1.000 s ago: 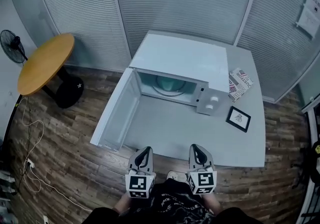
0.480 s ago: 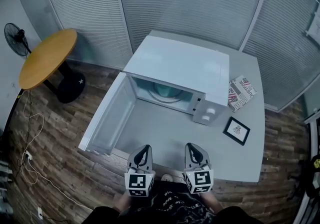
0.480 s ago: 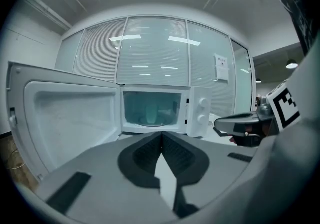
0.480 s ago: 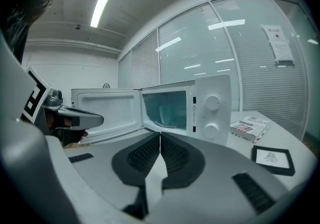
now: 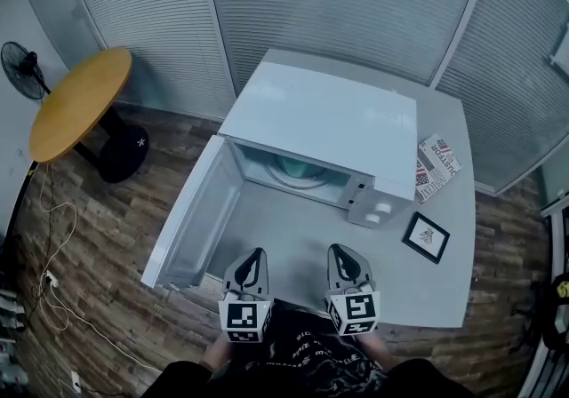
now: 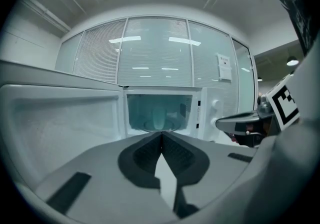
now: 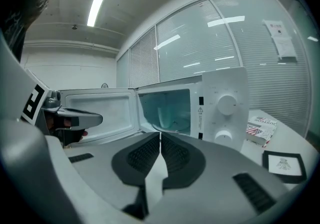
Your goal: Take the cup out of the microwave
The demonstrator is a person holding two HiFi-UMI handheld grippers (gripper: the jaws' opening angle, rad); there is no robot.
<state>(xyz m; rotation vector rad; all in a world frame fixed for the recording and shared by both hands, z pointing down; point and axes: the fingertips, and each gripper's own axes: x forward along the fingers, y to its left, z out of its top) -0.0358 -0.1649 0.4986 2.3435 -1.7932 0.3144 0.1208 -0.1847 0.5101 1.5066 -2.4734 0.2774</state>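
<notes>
A white microwave [image 5: 329, 125] stands on the grey table [image 5: 427, 285] with its door [image 5: 191, 214] swung wide to the left. Inside, a pale translucent cup [image 6: 159, 116] stands upright on the glass turntable [image 5: 298, 174]; the right gripper view also shows the cup [image 7: 163, 114]. In the head view I cannot make the cup out. My left gripper [image 5: 252, 256] and right gripper [image 5: 342, 251] hang side by side over the table's near edge, well short of the cavity. Both point at the opening. Each is shut with nothing between its jaws.
A striped booklet [image 5: 437, 165] and a small black-framed card [image 5: 426, 236] lie right of the microwave. A round wooden table [image 5: 78, 101] and a fan [image 5: 20, 70] stand far left, with a cable [image 5: 53, 236] on the wood floor. Glass walls with blinds stand behind.
Both grippers have moved forward from the table's front edge toward the open microwave, staying side by side and shut. The microwave now looks nearer.
</notes>
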